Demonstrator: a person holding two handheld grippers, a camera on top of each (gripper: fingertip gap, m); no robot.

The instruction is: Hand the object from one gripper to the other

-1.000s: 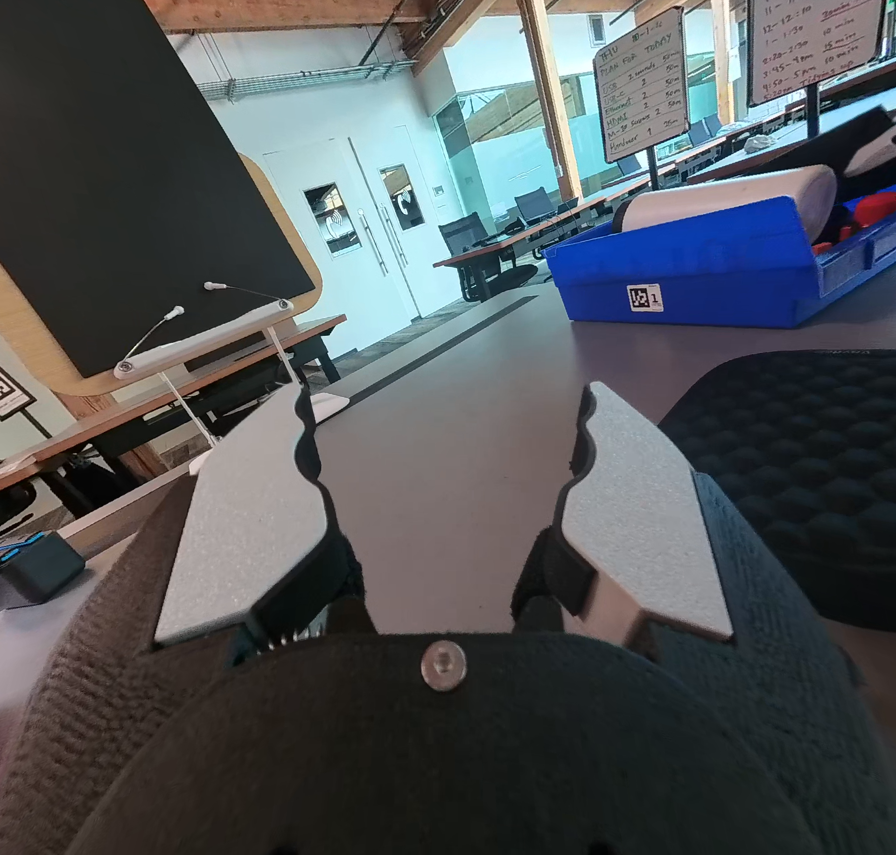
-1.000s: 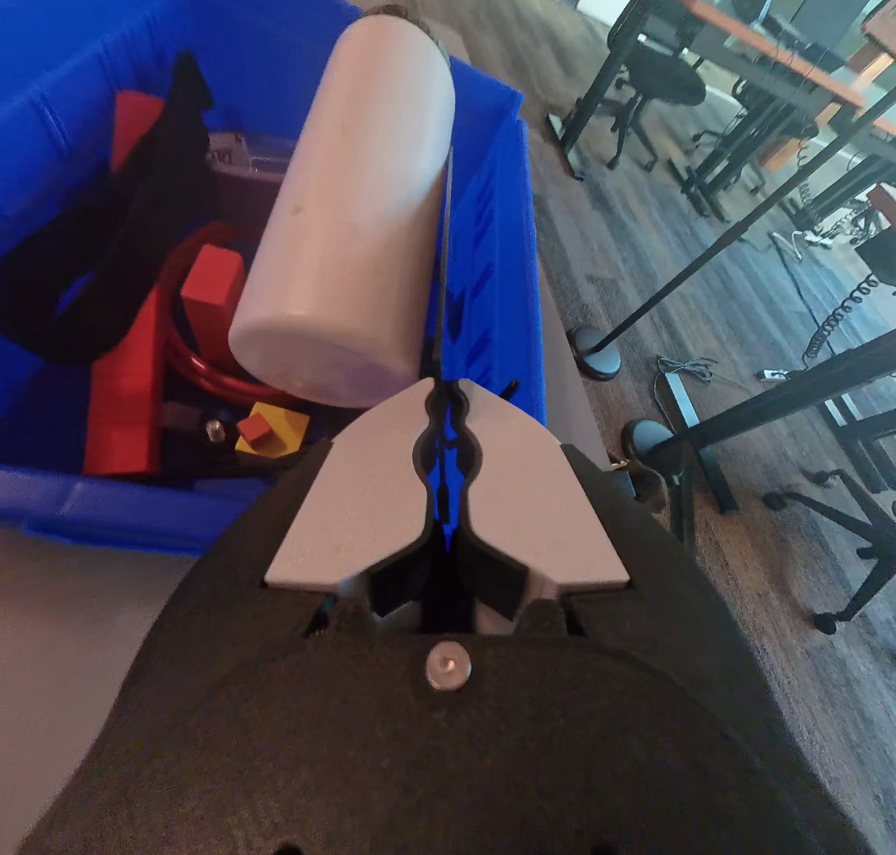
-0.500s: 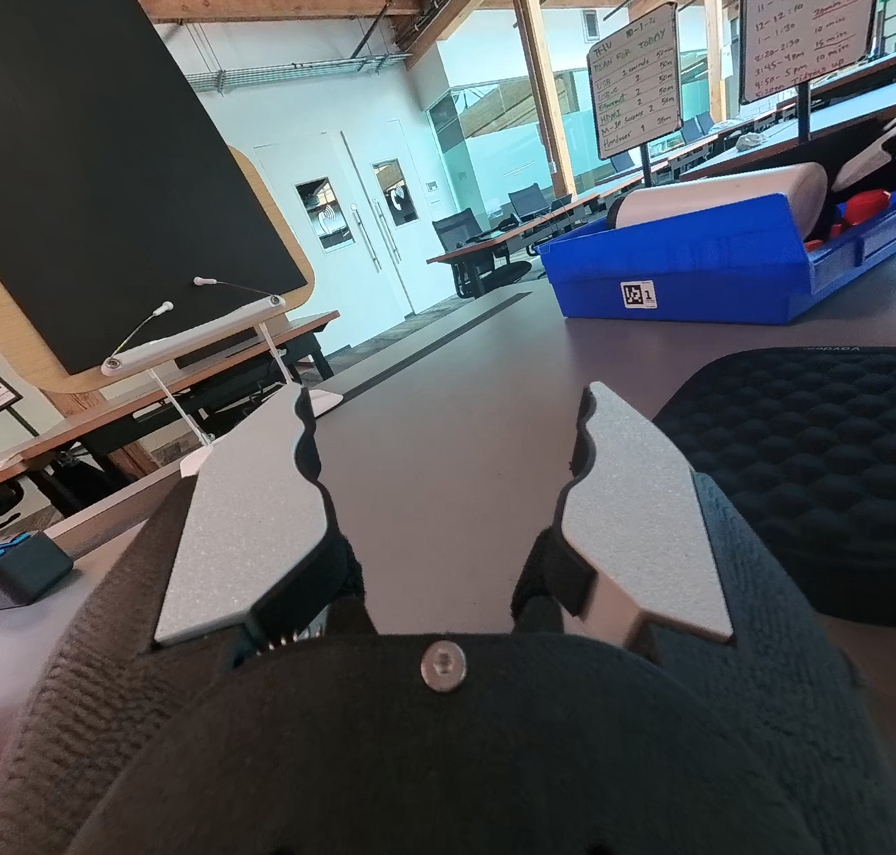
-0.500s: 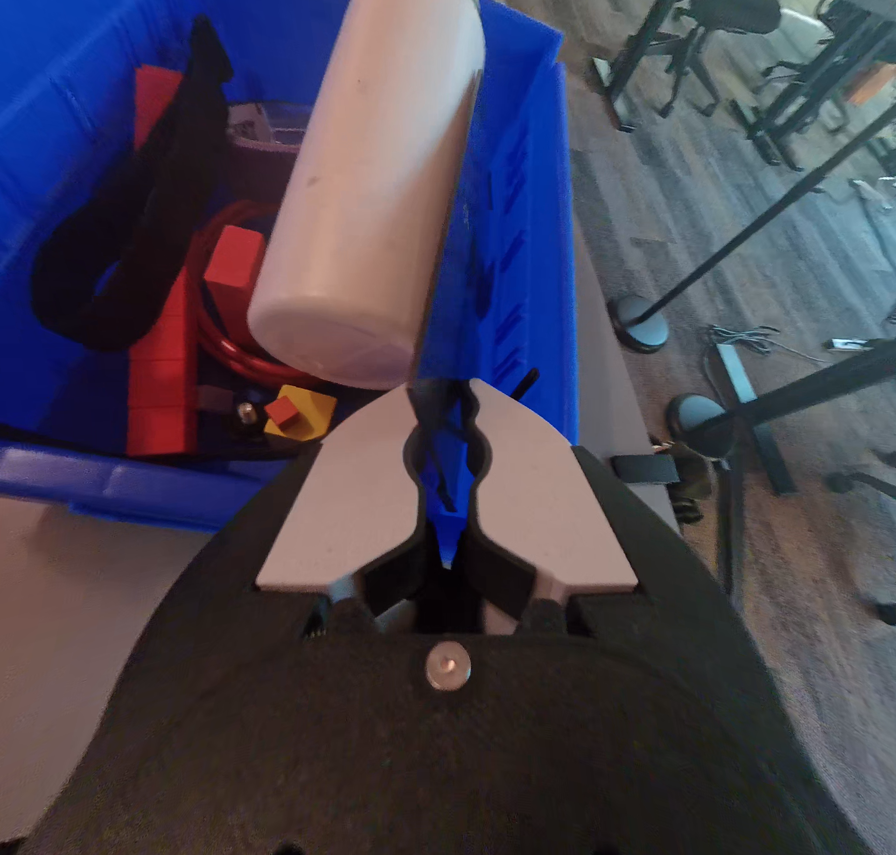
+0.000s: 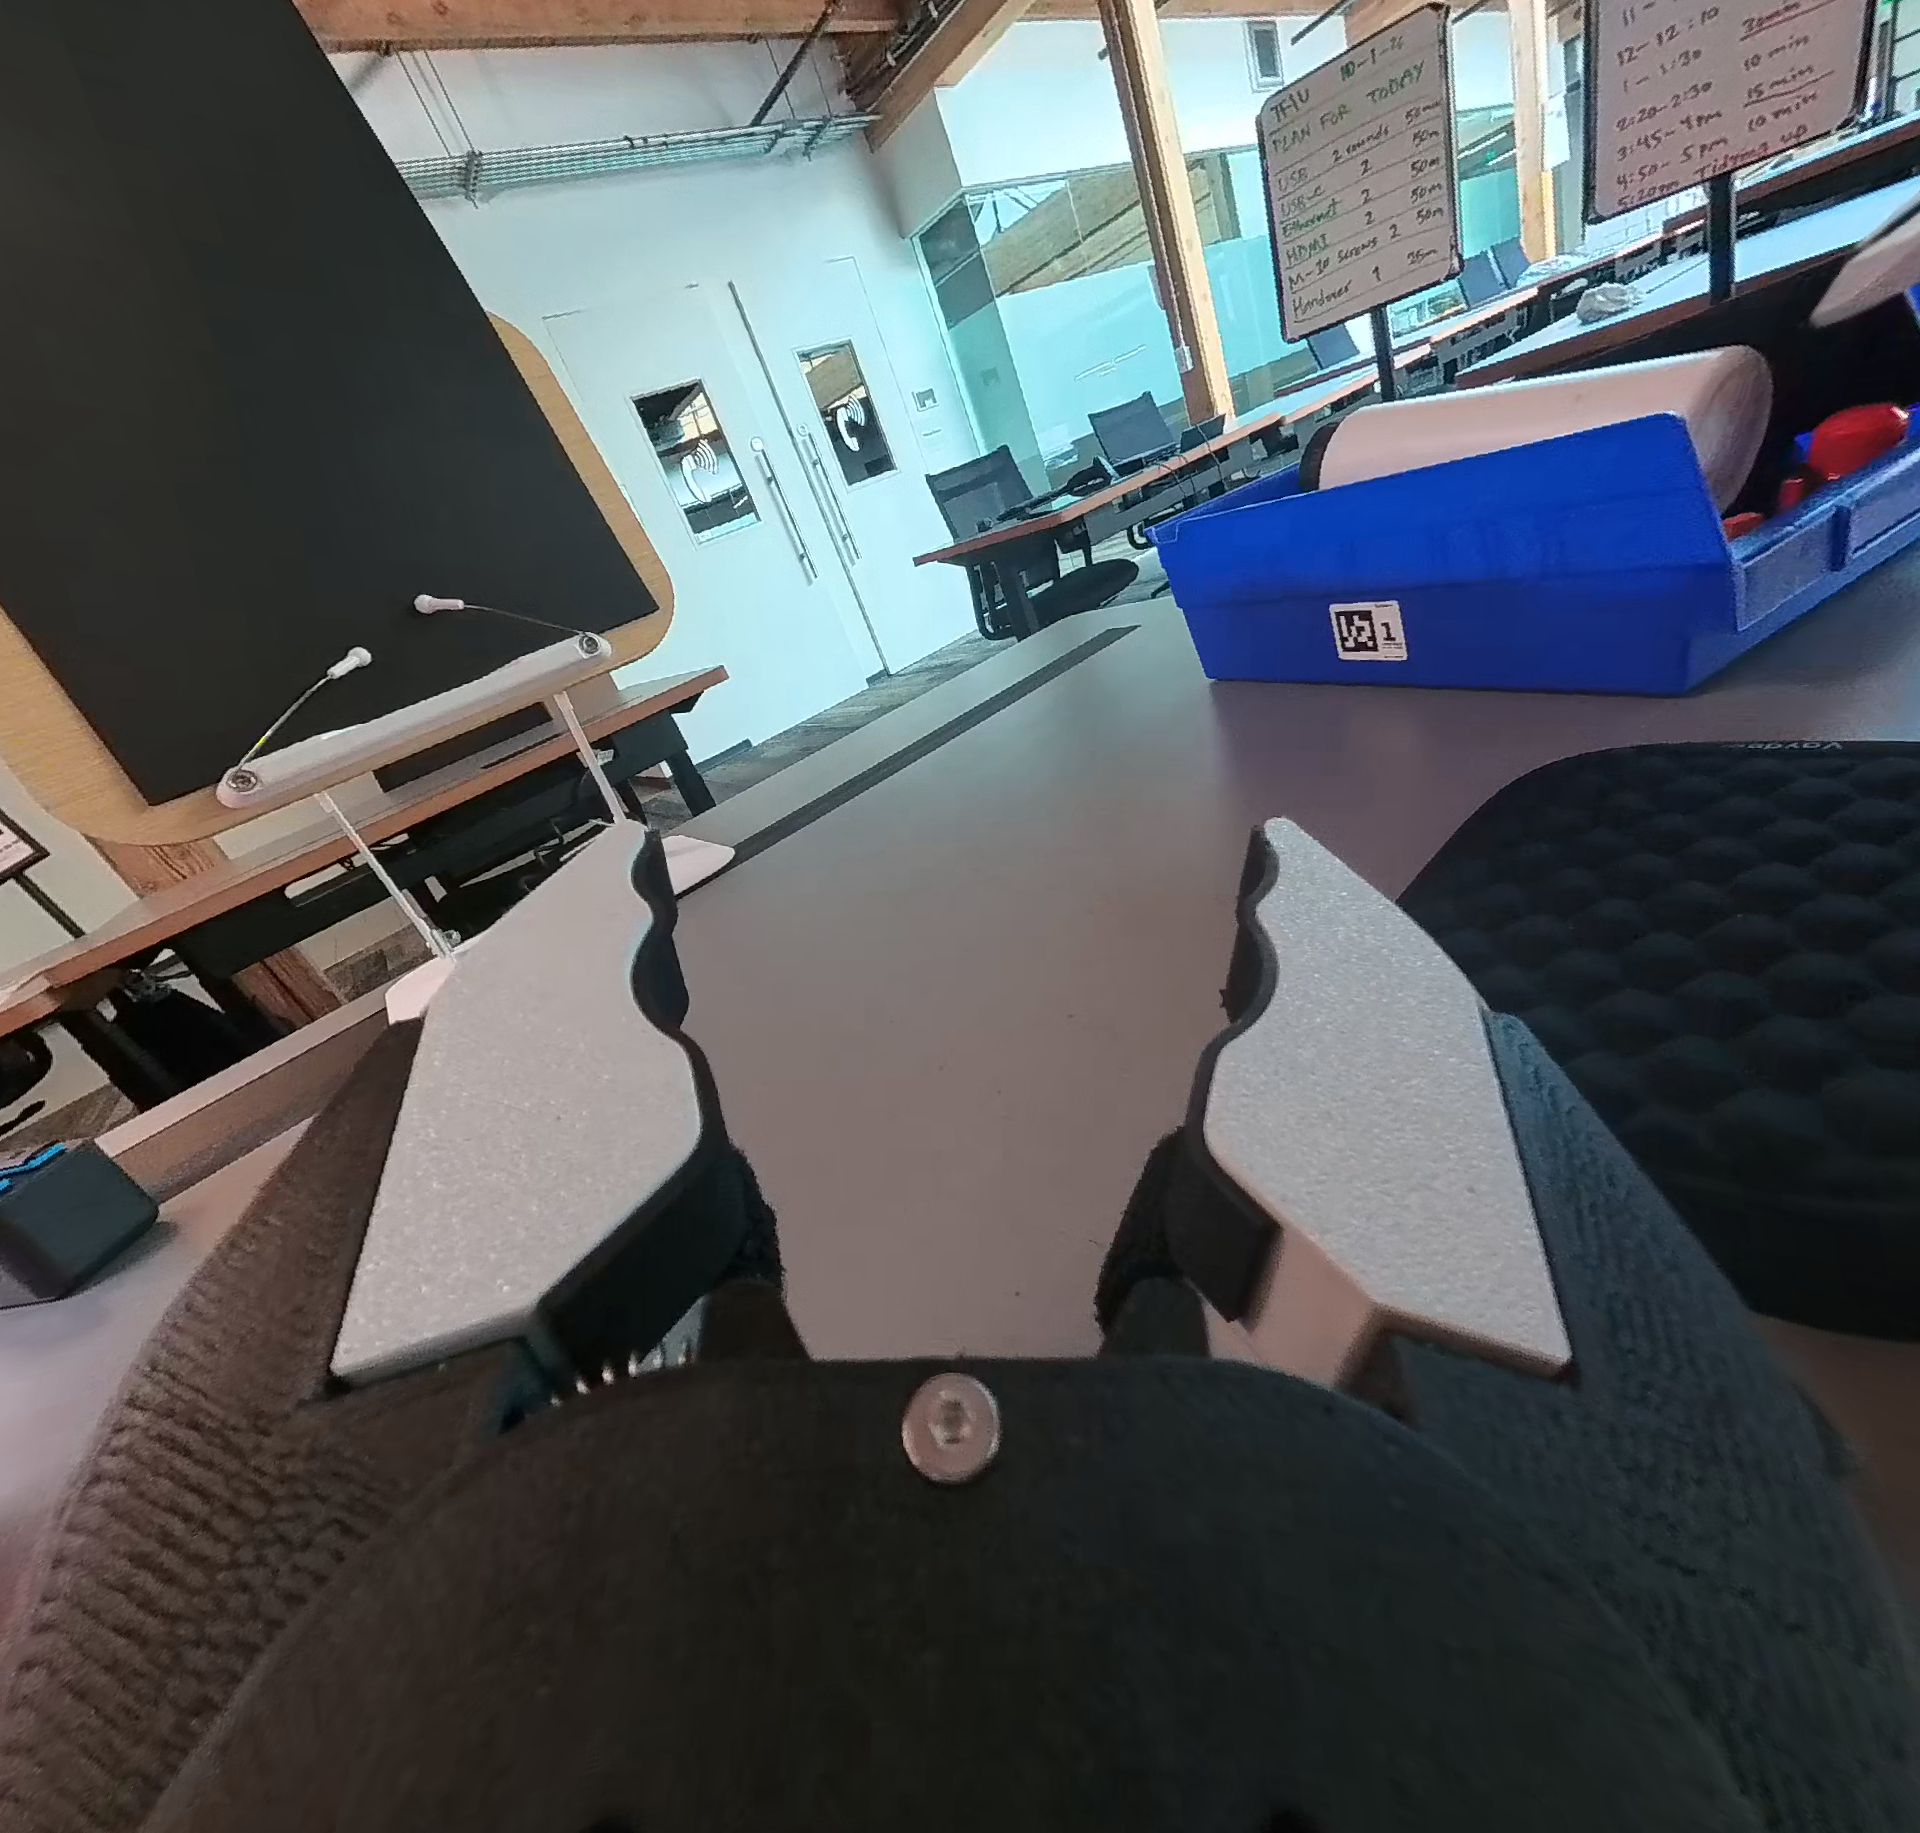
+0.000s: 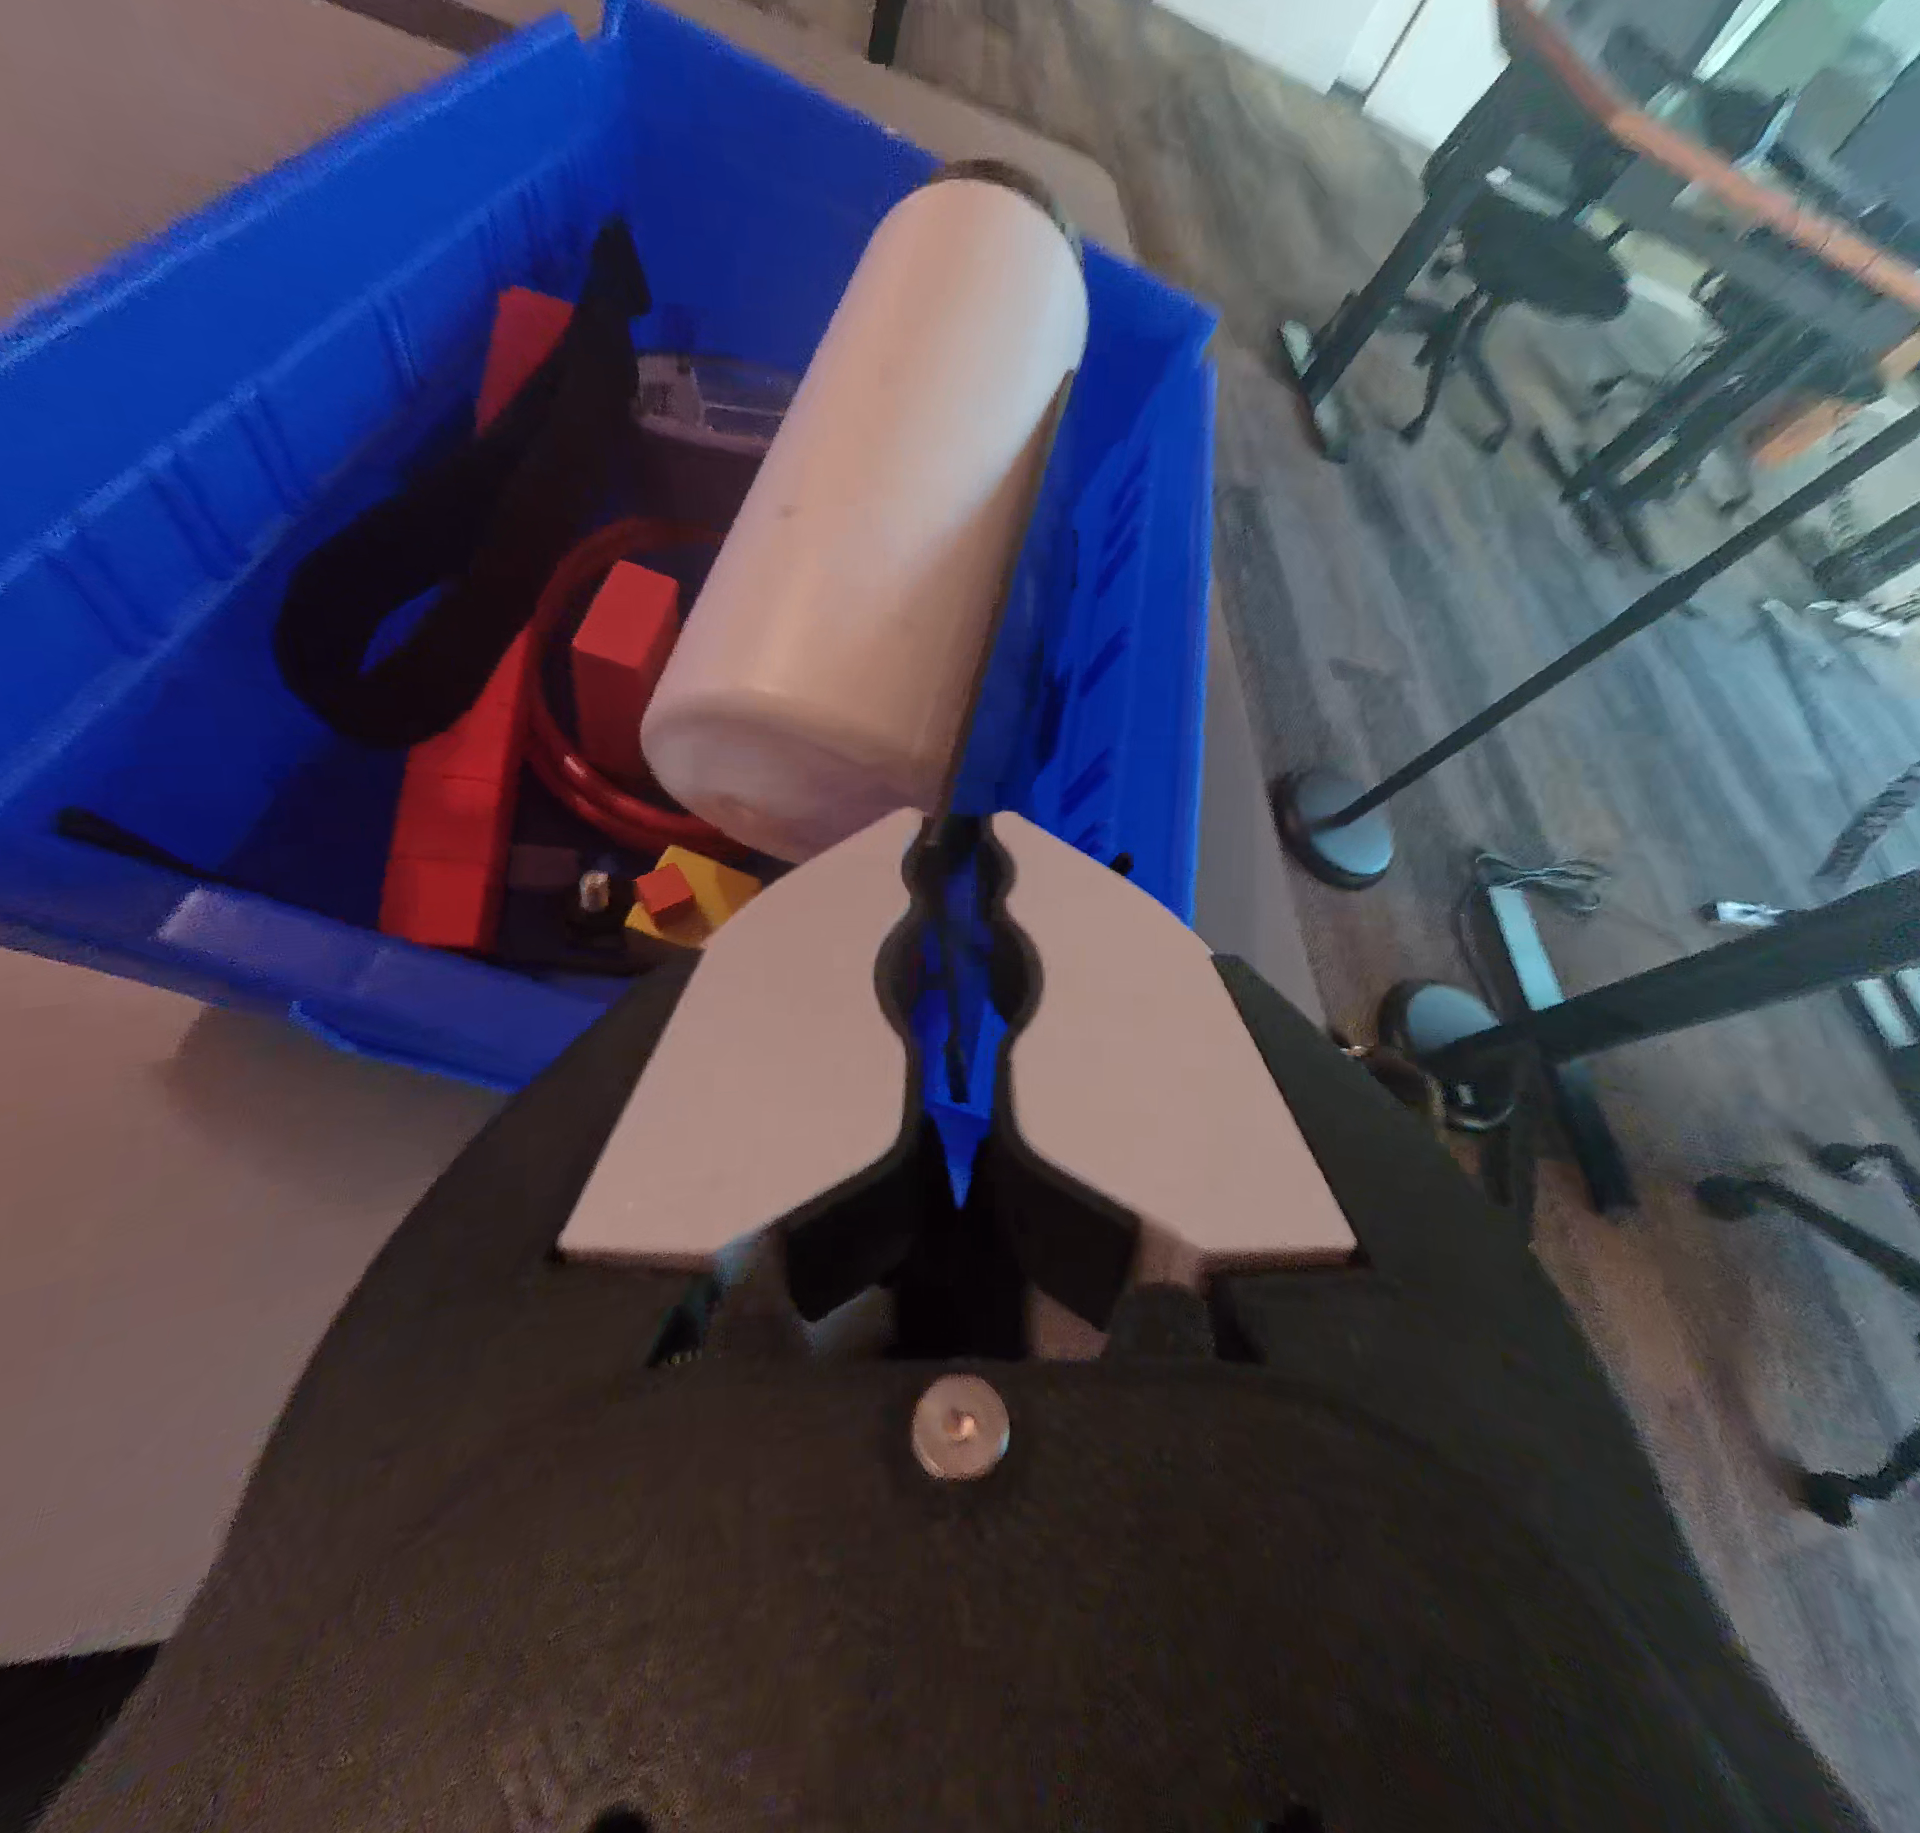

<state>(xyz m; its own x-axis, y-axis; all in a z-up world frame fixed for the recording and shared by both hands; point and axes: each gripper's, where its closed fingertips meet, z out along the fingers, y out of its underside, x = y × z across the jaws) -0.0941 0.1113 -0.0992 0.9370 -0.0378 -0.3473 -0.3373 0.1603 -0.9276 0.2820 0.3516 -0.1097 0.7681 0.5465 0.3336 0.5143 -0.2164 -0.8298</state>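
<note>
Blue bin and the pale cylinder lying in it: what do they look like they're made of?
Blue bin: looks like moulded hard plastic, semi-gloss, with ribbed walls and a soft sheen. Pale cylinder: smooth, matte, off-white, seamless surface; could be coated metal or plastic, the pictures cannot settle it.

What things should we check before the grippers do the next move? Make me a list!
1. Right gripper shut on the thin black strip: ok.
2. Strip lifted free of the blue bin: cannot tell; it runs up beside the white cylinder and its far tip is hidden.
3. Left gripper open and empty, ready to take it: ok.
4. Left gripper aimed at the strip: not ok; it points across the table, with no strip between its fingers.
5. Strip gripped firmly enough to pass over: cannot tell; only a thin edge shows between the jaws.
</note>
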